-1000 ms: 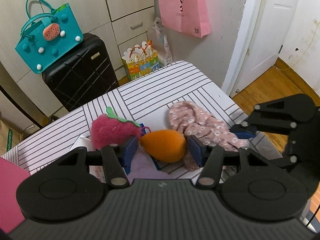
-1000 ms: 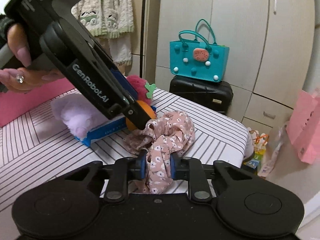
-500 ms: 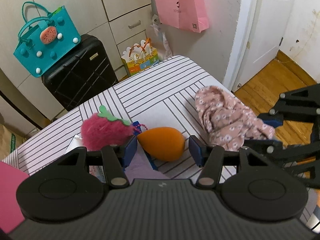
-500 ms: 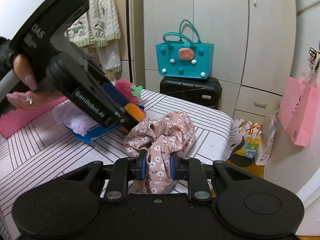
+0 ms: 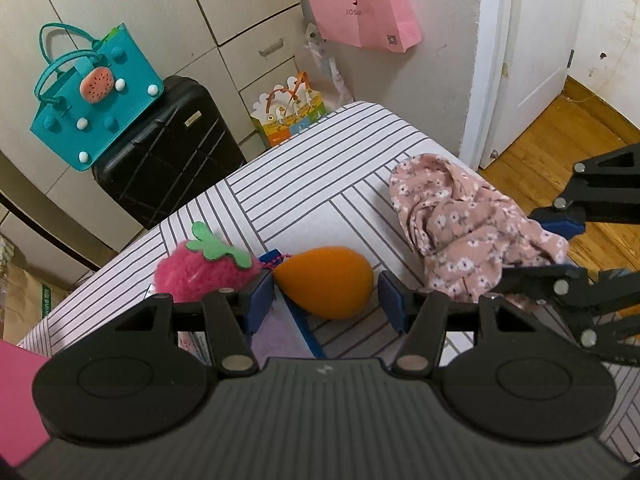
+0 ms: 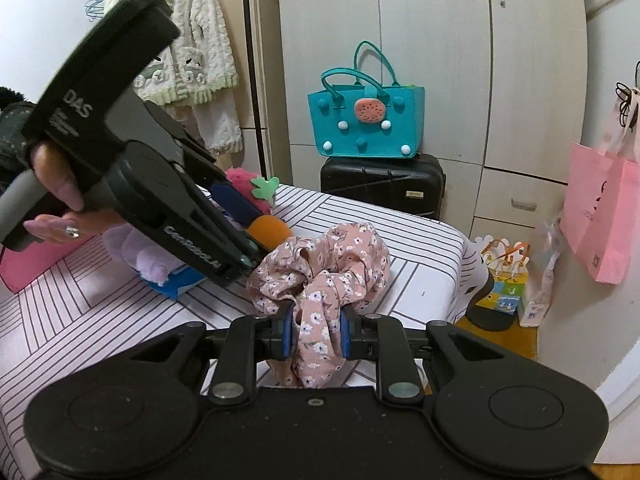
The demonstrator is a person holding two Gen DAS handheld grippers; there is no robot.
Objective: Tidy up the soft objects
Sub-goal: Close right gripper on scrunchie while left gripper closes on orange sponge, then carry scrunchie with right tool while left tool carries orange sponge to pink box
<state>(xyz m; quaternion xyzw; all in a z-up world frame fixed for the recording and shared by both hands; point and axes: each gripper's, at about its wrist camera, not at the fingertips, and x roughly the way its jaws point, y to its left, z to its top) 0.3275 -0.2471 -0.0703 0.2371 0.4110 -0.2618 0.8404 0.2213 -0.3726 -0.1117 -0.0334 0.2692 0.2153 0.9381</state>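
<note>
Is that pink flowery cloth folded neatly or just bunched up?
Bunched up. The floral cloth sits in a crumpled heap on the striped table, one gathered end pinched in the right hand-held gripper.

My left wrist camera sits just behind its own fingers and looks steeply down across the striped table (image 5: pixel 320 168) toward the cabinets. My right wrist camera looks more nearly level over the same table from its other side. Both views share the teal bag (image 5: pixel 96 100) (image 6: pixel 366 120) and the floral cloth (image 5: pixel 464 224) (image 6: pixel 332 264).
</note>
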